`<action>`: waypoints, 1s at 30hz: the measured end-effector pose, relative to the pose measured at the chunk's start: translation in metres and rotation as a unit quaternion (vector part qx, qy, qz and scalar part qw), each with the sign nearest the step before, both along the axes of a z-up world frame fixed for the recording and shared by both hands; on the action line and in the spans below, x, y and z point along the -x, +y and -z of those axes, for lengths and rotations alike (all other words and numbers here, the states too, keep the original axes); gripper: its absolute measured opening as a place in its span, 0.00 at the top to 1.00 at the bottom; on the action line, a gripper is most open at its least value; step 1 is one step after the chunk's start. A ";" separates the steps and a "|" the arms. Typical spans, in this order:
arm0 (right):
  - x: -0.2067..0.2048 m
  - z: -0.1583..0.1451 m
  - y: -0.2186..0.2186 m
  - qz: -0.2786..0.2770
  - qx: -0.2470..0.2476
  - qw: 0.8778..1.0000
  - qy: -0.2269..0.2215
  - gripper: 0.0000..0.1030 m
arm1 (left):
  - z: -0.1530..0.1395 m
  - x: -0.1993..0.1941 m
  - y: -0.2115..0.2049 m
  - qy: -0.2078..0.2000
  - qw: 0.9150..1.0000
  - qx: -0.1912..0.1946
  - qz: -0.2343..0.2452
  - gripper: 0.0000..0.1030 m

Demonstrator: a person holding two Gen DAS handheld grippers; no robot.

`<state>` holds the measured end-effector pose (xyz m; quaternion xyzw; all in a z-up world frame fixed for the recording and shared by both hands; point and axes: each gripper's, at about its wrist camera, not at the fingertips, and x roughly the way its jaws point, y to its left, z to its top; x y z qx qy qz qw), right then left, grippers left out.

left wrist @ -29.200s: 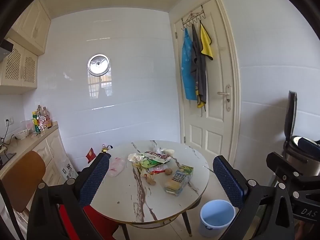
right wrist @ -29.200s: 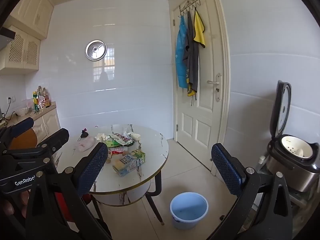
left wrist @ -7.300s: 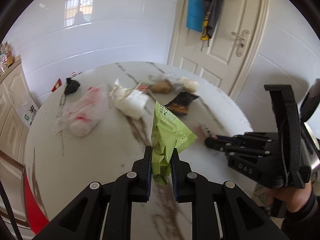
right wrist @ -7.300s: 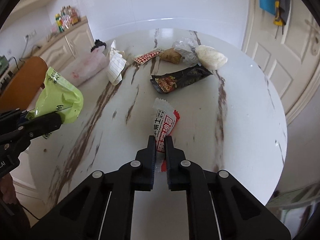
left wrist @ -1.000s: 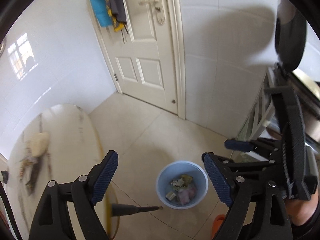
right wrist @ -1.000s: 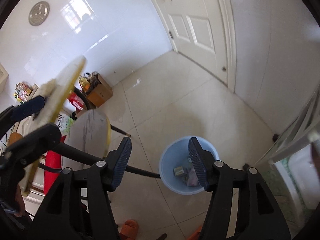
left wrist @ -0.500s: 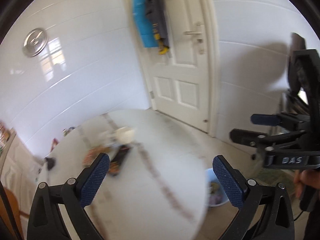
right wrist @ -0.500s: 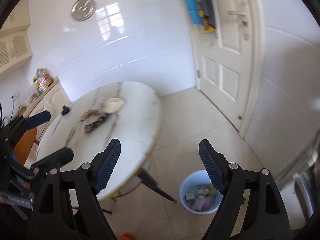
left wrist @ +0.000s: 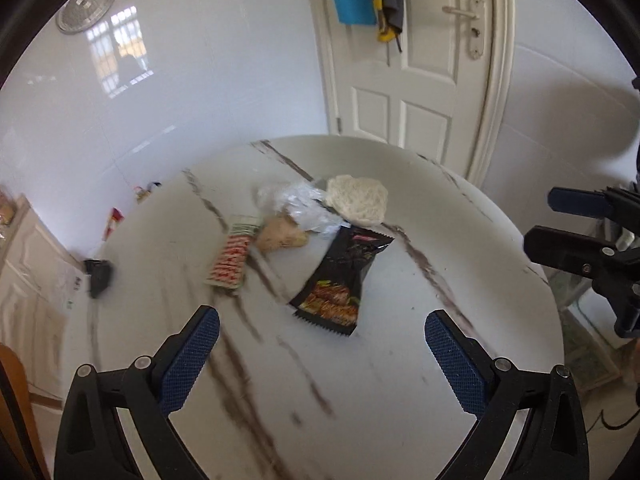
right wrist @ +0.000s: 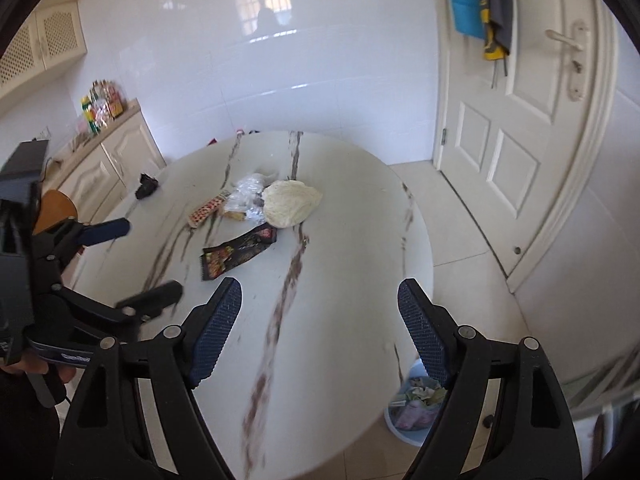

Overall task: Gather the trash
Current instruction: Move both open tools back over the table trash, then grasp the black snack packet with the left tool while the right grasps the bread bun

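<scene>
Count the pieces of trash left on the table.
6: black wrapper nearest the grippers, white wad behind it, clear plastic and tan lump beside that, red-and-white packet further left, small black scrap at the left edge. More may hide underneath.

Black claw [left wrist: 320, 354] frames, blue textured pads [right wrist: 216, 328], silver screws; sleeve possibly dark.

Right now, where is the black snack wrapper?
The black snack wrapper lies flat near the middle of the marble table, just this side of the white crumpled bag, ahead of both open tools.
</scene>
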<state>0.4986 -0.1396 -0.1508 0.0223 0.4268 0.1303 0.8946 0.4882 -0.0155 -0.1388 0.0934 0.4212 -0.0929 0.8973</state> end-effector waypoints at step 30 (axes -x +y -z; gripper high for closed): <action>-0.137 0.076 0.072 -0.075 0.019 0.994 0.075 0.17 | 0.016 -0.040 0.080 0.057 0.995 0.076 -0.009 0.98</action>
